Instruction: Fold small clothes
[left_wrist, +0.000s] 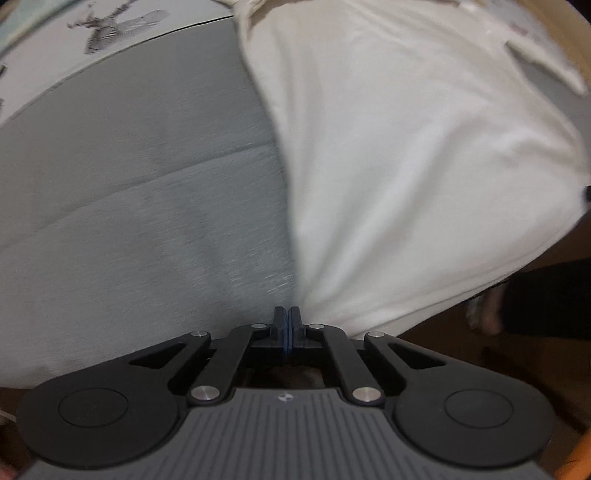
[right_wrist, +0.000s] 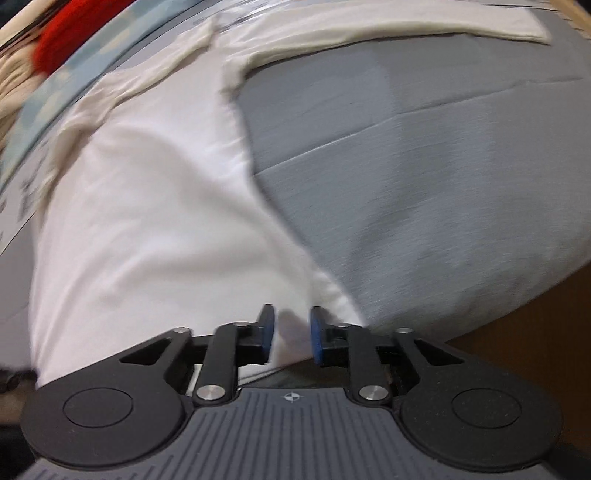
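With the left gripper (left_wrist: 288, 318) clamped on the near hem corner of the white shirt (left_wrist: 406, 166) spread over the grey surface (left_wrist: 129, 184), and the right gripper (right_wrist: 289, 330) straddling the other corner with jaws apart, lifting now would likely drag the shirt askew.

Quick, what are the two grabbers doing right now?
Left gripper: shut on the white shirt's corner.
Right gripper: open, shirt cloth between its fingers.

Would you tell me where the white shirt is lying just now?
The white shirt lies spread on the grey surface, filling the right of the left wrist view and the left of the right wrist view, its near hem at both grippers.
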